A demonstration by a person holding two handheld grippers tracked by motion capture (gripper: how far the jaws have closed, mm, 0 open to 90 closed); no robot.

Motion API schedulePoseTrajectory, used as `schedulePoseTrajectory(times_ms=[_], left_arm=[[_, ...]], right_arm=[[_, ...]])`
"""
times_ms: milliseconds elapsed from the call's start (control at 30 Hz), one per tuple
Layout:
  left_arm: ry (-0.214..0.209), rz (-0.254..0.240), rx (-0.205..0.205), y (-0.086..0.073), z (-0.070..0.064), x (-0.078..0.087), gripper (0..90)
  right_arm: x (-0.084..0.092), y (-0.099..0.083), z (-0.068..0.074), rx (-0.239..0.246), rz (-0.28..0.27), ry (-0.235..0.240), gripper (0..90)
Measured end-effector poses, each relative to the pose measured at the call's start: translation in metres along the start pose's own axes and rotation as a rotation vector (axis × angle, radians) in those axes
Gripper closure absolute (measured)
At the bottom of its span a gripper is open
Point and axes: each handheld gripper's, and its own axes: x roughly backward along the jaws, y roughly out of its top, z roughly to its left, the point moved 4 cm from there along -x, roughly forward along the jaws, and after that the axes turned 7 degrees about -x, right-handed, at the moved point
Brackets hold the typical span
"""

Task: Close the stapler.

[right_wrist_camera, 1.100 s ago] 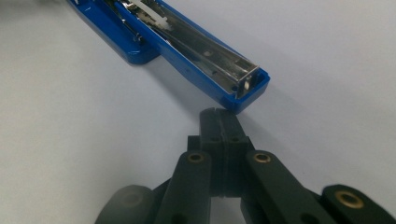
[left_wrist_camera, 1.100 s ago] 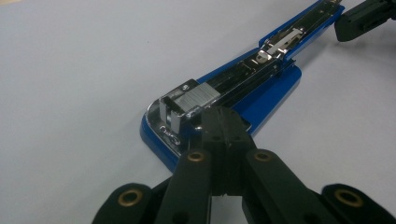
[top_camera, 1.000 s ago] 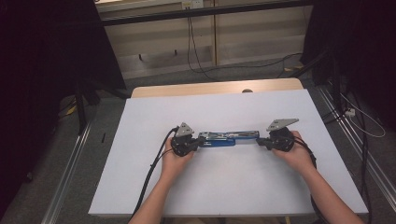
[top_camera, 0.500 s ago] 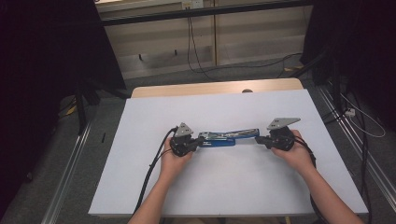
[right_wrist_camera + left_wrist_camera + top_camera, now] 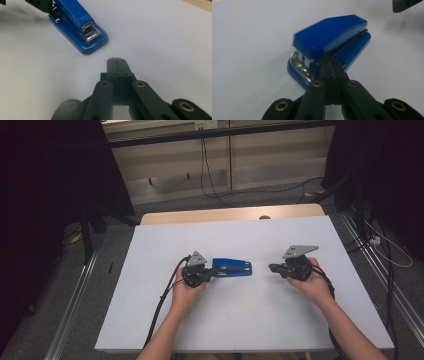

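A blue stapler [image 5: 231,268] lies flat on the white table sheet [image 5: 250,320], its front end pointing right. My left gripper [image 5: 214,271] is shut, nothing between its jaws, and its tips touch the stapler's hinge end. In the left gripper view those tips [image 5: 331,65] rest against the chrome rear of the stapler [image 5: 332,37]. My right gripper [image 5: 272,268] is shut and empty, a short way right of the stapler's front. In the right gripper view its tips [image 5: 116,61] hover over bare sheet, the stapler [image 5: 80,27] ahead to the left.
A strip of wooden tabletop [image 5: 230,214] shows behind the sheet. Metal rails [image 5: 75,310] run along both sides of the table, and cables [image 5: 215,180] lie on the floor behind it. Black cables trail from both grippers toward the front edge.
Earlier my right gripper's tips met the stapler's front end; now bare sheet shows between them. The left hand has stayed put.
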Motion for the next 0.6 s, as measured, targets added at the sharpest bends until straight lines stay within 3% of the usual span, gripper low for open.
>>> schedulePoseTrajectory(times_ms=[167,367,500,600], left_arm=[[-0.008,-0.002,0.010,0.0000,0.0003,0.0000,90.0],[-0.016,0.000,0.019,0.0000,0.0005,0.0004,90.0],[-0.022,-0.005,0.042,0.0002,0.0004,0.0024,89.9],[-0.034,-0.003,0.050,0.0009,-0.0012,0.0056,82.1]], right_arm=[[-0.0007,-0.0013,0.0021,-0.003,-0.005,0.013,90.0],[-0.0003,-0.0050,-0.0005,-0.046,-0.016,0.036,90.0],[0.0009,-0.0079,0.0010,-0.042,-0.007,0.036,90.0],[0.0031,-0.0085,0.0048,-0.038,-0.013,0.038,86.5]])
